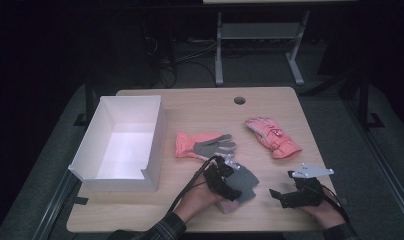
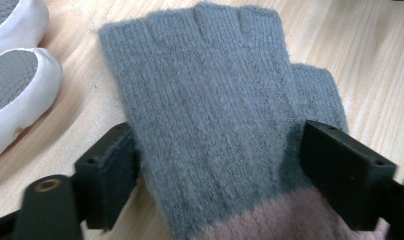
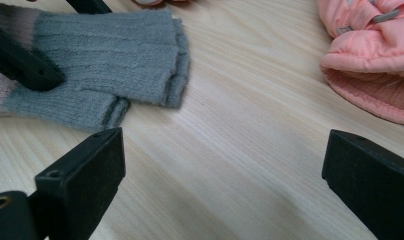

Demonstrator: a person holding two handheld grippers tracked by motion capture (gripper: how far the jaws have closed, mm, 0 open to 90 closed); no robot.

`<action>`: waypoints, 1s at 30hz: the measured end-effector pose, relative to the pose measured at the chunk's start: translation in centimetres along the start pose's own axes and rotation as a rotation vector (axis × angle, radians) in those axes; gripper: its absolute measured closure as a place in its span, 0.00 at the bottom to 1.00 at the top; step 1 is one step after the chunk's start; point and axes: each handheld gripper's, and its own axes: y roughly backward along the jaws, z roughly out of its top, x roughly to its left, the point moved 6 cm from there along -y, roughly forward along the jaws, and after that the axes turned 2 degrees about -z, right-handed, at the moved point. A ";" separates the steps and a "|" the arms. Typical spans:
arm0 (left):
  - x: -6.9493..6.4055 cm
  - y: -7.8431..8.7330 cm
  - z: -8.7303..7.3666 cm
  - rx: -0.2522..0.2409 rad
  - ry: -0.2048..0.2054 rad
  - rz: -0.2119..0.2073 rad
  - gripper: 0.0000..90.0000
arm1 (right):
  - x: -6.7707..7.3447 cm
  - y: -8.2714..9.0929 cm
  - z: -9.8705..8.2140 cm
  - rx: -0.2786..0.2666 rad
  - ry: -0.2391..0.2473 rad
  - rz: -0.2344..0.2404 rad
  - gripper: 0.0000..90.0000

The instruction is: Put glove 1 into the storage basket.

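A grey knitted fingerless glove (image 1: 246,181) with a pink cuff lies flat on the wooden table (image 1: 200,107) near its front edge. My left gripper (image 1: 225,177) is lowered over it. In the left gripper view the glove (image 2: 210,100) lies between the two black jaws of that gripper (image 2: 217,155), which flank its sides without bunching it, so the gripper is open. My right gripper (image 1: 281,184) rests to the right of it, open, with only bare wood between its jaws (image 3: 225,165). The right gripper view has the grey glove (image 3: 105,65) at upper left.
A white open box (image 1: 122,142) stands at the left of the table. A coral glove with a grey palm (image 1: 200,145) lies in the middle, and a pink padded glove (image 1: 272,136) to its right. A cable hole (image 1: 239,100) sits near the far edge.
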 end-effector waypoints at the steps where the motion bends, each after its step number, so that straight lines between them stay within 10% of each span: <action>1: -0.1 0.0 0.0 -0.004 0.005 -0.002 0.23 | 0.0 -0.1 0.0 -0.003 0.004 -0.002 0.04; 14: -0.5 0.3 0.1 -0.012 0.027 -0.150 0.68 | 0.1 0.0 0.1 -0.005 0.009 -0.006 0.05; 30: -0.1 2.3 0.7 -0.060 0.049 -0.209 0.72 | 0.1 0.0 0.0 -0.006 0.010 0.000 0.05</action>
